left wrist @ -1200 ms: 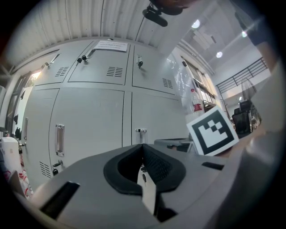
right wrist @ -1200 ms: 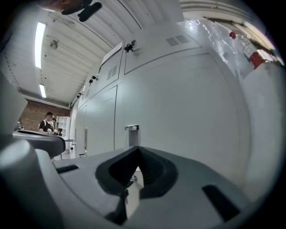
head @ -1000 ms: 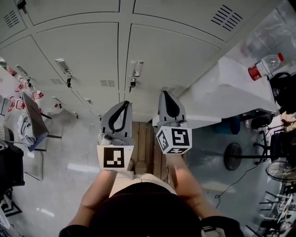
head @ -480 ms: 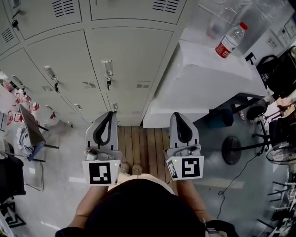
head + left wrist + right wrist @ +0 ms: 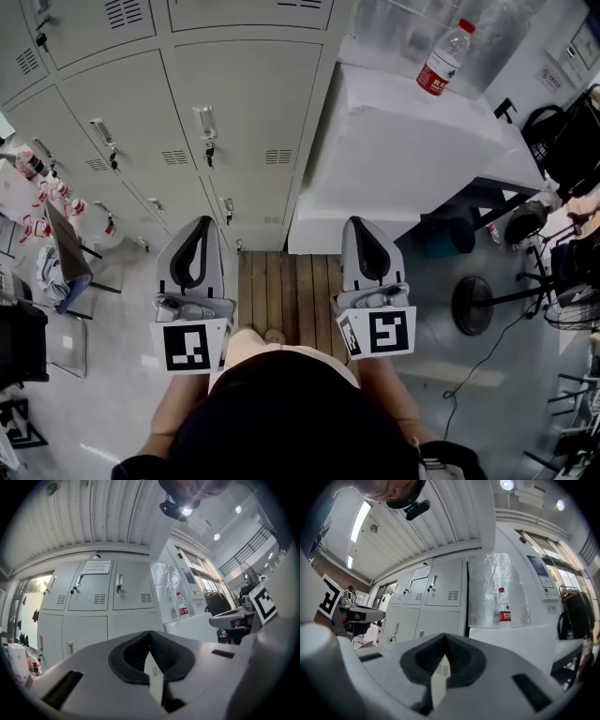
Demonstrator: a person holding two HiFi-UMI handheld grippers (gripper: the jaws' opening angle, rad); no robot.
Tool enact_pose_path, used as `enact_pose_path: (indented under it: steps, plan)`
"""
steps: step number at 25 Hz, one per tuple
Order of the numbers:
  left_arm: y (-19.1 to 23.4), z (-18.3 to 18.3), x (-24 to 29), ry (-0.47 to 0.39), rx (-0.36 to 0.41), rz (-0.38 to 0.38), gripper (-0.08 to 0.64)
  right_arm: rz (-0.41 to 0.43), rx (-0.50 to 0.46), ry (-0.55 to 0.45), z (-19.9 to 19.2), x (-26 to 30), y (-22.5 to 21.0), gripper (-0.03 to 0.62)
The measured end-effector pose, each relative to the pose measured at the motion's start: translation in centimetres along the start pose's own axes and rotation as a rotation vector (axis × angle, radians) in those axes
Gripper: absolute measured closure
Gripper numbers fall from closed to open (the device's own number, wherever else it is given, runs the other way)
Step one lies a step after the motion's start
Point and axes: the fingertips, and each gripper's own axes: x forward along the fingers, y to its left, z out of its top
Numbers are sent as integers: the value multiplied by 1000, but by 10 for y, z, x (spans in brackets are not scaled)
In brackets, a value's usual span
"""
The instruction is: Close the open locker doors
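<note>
**Lockers** (image 5: pixel 234 103): grey metal bank, far left. Every door in view sits flush and closed. Keys (image 5: pixel 208 152) hang from several locks.

**Left gripper** (image 5: pixel 201 223): held near, left of centre, aimed at the lockers and apart from them. Jaws clenched tip to tip, nothing between them. Marker cube (image 5: pixel 192 345) at its near end.

**Right gripper** (image 5: pixel 361 223): held near, right of centre, level with the left one. Jaws clenched and empty, tips over the near edge of the tabletop as seen from the head view.

**Tabletop** (image 5: pixel 412 159): white, just beside the right end of the lockers.

**Bottle** (image 5: pixel 445 56): clear plastic, red label, upright at the far side of the tabletop, in front of a plastic sheet (image 5: pixel 394 23).

**Wooden boards** (image 5: pixel 281 291): on the floor at the foot of the lockers, between the two grippers.

**Chair** (image 5: pixel 66 253): on the floor, far left.

**Fan** (image 5: pixel 475 305): on the floor, right, below the tabletop.
</note>
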Motion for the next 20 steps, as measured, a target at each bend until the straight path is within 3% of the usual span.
enact_pose_path:
  steps: [20]
  plan:
    - [-19, 2, -5, 6, -4, -21, 557, -6, 6, 21, -1, -20, -9, 592]
